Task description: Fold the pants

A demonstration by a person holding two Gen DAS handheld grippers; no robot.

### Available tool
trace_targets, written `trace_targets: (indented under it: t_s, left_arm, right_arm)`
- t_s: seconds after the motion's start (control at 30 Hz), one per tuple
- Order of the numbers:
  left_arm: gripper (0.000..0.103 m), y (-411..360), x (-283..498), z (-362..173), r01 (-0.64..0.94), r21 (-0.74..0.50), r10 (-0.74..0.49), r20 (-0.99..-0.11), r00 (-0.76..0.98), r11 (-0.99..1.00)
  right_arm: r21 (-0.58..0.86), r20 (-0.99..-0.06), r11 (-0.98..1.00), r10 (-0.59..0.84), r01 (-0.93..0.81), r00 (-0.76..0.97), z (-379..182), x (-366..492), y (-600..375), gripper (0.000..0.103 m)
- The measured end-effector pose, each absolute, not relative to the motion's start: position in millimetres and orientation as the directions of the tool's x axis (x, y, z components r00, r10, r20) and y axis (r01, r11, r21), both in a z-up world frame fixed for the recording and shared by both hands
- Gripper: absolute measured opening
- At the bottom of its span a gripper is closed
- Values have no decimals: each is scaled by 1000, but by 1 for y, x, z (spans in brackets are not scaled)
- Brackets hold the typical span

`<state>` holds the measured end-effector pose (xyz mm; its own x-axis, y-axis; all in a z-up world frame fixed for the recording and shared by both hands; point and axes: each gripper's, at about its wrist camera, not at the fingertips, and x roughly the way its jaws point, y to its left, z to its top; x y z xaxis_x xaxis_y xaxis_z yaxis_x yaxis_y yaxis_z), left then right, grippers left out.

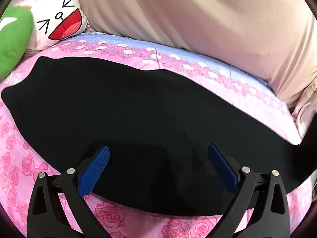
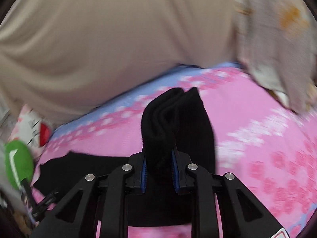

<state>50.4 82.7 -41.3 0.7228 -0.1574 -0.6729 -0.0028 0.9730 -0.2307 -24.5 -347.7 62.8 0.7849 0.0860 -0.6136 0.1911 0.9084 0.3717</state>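
Observation:
Black pants [image 1: 138,115] lie spread flat across a pink rose-print bed sheet [image 1: 17,158]. My left gripper [image 1: 158,152] hovers over their near edge, open wide, with nothing between its blue pads [image 1: 95,170]. In the right wrist view my right gripper [image 2: 160,158] is shut on a bunched end of the pants [image 2: 168,119], and the folds stick up past the pads. The fabric is lifted off the sheet [image 2: 257,138], and the remainder of the pants [image 2: 83,168] trails down to the lower left.
A beige quilt [image 1: 198,19] is heaped along the far side of the bed. A white cartoon-face pillow [image 1: 57,19] and a green plush toy [image 1: 13,39] sit at the far left. A pale floral cloth [image 2: 277,49] lies at the far right.

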Motion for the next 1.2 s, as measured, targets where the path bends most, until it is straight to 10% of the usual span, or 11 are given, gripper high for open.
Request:
trace_targets:
  t_s: [0.5,0.7,1.0,1.2]
  left_arm:
    - [97,114,35,-38,-24,-399,-240,-597,766,917]
    - [97,132,31,-41,-33,-455,-273,-590,760,890]
    - [98,125,33,-41,-10,-427,-274,-597,754,904]
    - [98,111,35,-40,9,-356,-245,-623,743,934]
  right_arm:
    - [267,-796,941,338,-210,502,-25,73,-90,27]
    - [305,-756,917,398,-258,520,-6,44,-90,59]
    - [181,-795,964,26,196,607,-5,-11,-258,79]
    - [379,-797,899,197,220,571,-53,-15,-287,79]
